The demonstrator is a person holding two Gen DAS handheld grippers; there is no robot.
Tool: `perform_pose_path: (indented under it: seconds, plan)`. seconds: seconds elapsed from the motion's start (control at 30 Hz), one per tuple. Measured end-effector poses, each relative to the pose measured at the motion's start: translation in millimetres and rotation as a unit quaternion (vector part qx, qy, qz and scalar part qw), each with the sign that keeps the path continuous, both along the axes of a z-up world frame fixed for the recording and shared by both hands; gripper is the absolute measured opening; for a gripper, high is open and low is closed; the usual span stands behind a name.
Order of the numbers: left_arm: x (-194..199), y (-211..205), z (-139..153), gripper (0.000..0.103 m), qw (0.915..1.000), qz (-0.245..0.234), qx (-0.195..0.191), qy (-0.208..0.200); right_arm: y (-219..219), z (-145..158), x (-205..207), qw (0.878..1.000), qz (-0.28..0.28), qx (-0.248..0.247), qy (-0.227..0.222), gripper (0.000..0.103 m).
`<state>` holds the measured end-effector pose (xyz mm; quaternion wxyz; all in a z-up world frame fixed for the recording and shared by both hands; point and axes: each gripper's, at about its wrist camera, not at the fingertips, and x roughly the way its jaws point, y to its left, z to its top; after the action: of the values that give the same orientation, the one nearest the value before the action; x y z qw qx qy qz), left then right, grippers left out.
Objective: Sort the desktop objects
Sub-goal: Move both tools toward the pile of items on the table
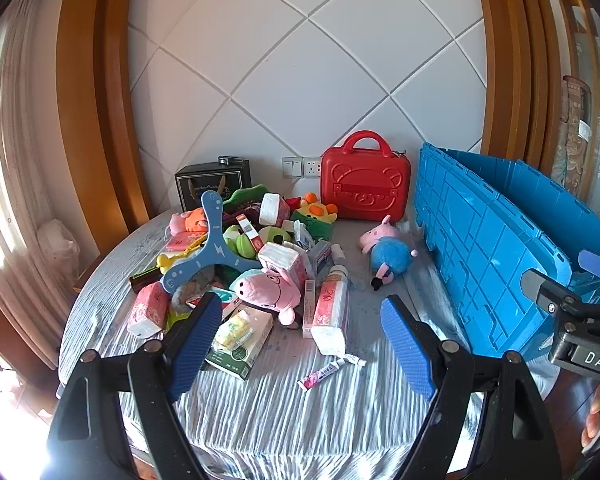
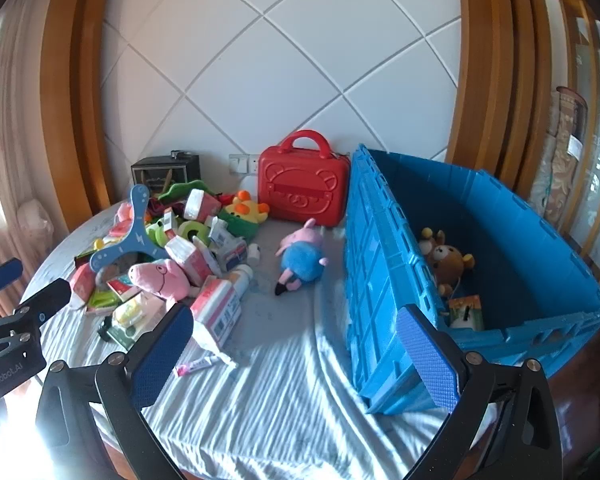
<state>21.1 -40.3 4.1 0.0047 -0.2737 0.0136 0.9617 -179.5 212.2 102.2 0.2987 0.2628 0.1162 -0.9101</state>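
Toys and boxes lie heaped left on the table, blue crate right (a bear, perhaps, inside). My left gripper and right gripper gape wide, empty, short of the heap.

the crate stands at the right of the table. inside it lie a bear plush and a small box. the suitcase stands upright at the rear, left of the crate. a pig plush lies before the suitcase. the pile of toys and boxes occupies the left. a tube lies before the pile.
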Motion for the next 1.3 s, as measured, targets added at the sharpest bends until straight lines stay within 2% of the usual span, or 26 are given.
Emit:
perform_pose_path:
  seconds: [1.07, 1.3]
  plan:
    - [-1, -6, -8, 0.082, 0.9999, 0.004, 0.009, 0.001, -3, -1, 6, 1.000, -0.013, 0.008, 0.006, 0.103]
    - [-14, -15, -24, 0.082, 0.9995, 0.015, 0.020, -0.017, -10, -9, 2, 1.000, -0.012, 0.022, 0.004, 0.103]
